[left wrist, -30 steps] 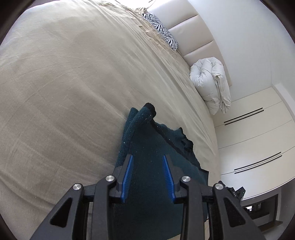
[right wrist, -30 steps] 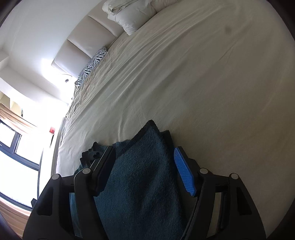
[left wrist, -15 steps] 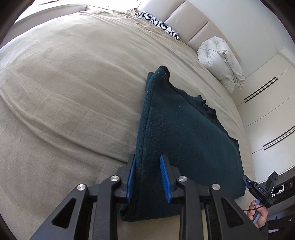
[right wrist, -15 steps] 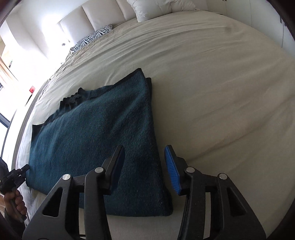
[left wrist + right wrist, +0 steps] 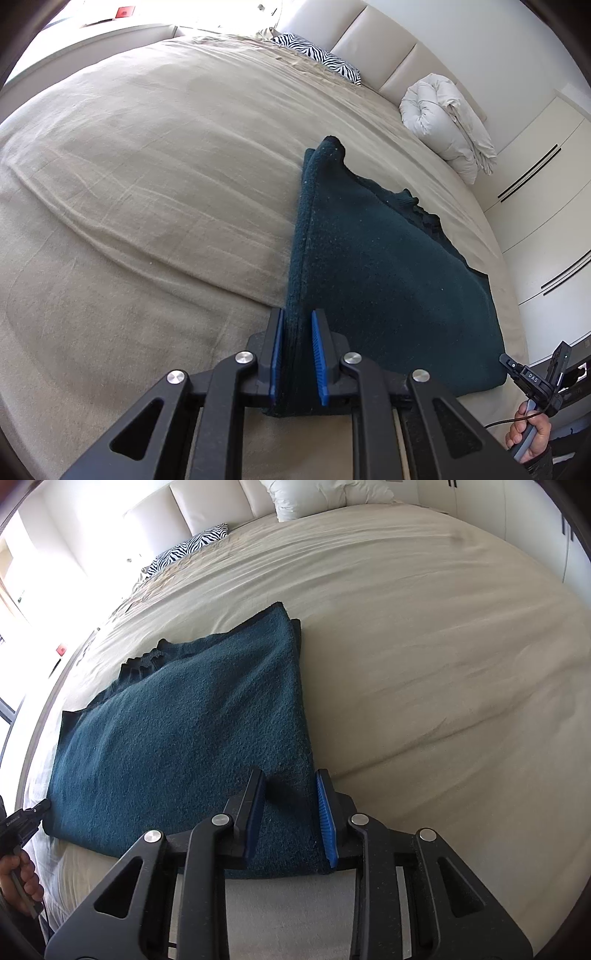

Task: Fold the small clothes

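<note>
On the beige bed (image 5: 155, 192), near its front edge, lies flat a folded dark teal garment (image 5: 373, 280); at its one near corner, left claw (image 5: 297, 356) just closing, blue pads clenched on the folded edge; at the other near corner, right claw (image 5: 290, 818) also just closing, pads against the cloth on both sides, grasping it; farther back, by the padded headboard (image 5: 373, 44), a zebra pillow (image 5: 317, 55) and a rolled white duvet (image 5: 447, 118).
</note>
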Demonstrator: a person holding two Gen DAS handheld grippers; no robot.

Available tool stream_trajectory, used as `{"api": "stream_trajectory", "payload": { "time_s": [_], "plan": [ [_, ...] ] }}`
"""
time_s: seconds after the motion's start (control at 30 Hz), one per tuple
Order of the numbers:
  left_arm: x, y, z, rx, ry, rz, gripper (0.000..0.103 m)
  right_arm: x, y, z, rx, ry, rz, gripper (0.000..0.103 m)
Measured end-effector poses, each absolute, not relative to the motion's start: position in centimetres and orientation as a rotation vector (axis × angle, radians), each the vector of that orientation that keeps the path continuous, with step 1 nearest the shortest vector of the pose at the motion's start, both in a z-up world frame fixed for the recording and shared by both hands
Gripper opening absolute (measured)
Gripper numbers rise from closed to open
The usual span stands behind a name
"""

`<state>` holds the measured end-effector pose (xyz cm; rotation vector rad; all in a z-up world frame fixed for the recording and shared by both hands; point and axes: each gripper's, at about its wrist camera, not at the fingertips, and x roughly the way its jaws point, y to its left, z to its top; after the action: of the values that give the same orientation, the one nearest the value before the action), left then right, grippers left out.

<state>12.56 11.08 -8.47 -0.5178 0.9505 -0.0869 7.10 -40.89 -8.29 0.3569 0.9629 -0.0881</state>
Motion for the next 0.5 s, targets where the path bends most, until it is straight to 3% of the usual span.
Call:
{"api": "stream_trajectory", "payload": {
  "time_s": [0.13, 0.23, 0.33, 0.5],
  "plan": [
    [12.45, 10.53, -8.33, -0.484, 0.942, -0.079, 0.017, 6.66, -40.97, -8.31, 0.365, 0.955, -0.086, 0.025],
    [12.41, 10.33, -8.46, -0.483, 0.942, -0.086, 0.009, 6.40, -41.04, -8.29, 0.350, 0.952, -0.097, 0.017],
    [12.40, 10.55, -8.44, -0.483, 0.938, -0.092, 0.008, 6.20, -41.18, -8.22, 0.348, 0.943, -0.104, 0.007],
    [12.32, 10.66, -8.47, -0.482, 0.931, -0.090, 0.007, 6.02, -40.71, -7.90, 0.320, 0.930, -0.114, 0.005]
  ]
}}
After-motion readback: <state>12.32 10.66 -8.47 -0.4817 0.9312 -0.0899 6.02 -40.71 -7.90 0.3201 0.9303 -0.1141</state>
